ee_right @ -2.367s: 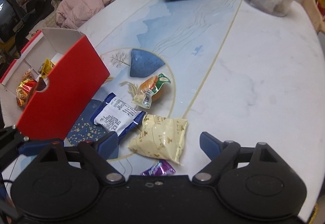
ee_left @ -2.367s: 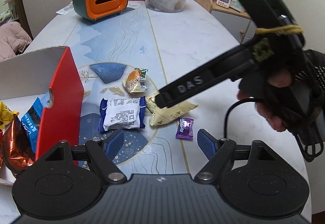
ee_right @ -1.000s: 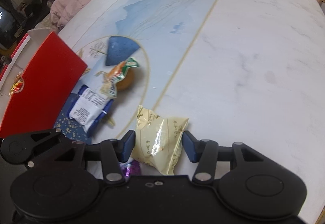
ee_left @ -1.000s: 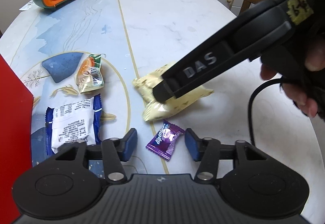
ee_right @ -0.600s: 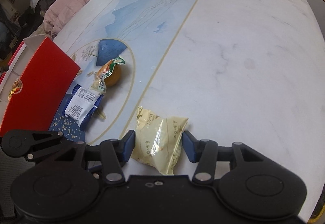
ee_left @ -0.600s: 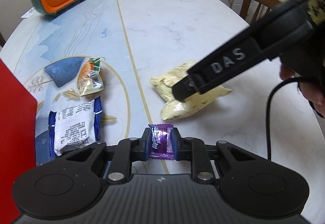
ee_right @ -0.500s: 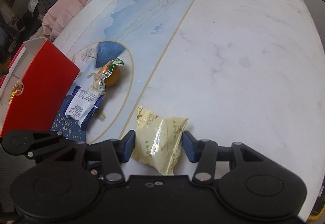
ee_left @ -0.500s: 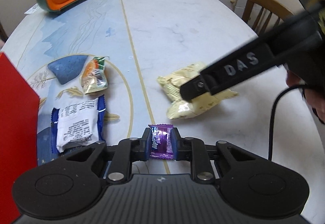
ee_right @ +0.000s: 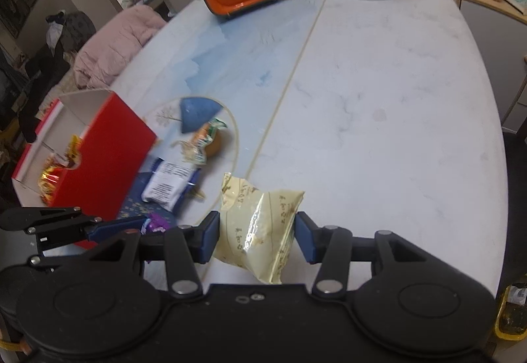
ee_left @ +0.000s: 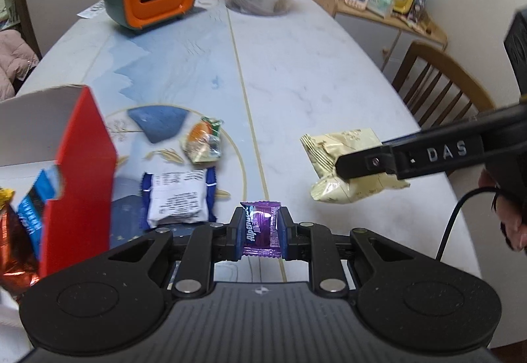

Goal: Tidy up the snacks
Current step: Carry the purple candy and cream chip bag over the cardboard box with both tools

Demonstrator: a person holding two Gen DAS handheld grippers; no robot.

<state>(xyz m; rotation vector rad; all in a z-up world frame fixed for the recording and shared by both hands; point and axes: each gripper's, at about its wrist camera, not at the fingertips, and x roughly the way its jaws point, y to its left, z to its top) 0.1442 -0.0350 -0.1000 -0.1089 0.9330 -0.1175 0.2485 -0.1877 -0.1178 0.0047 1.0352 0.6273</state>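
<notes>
The red box (ee_right: 108, 152) sat at the left of the surface (ee_right: 378, 93), some snacks already in it. The right tool (ee_right: 257, 236) pinched the cream snack bag (ee_right: 260, 224) by its sides, lifted clear; puffy, light, probably crushable, so gently. The left tool (ee_left: 261, 233) was clamped on the purple candy (ee_left: 261, 228): tiny, slick wrapper, best gripped mid-body.
</notes>
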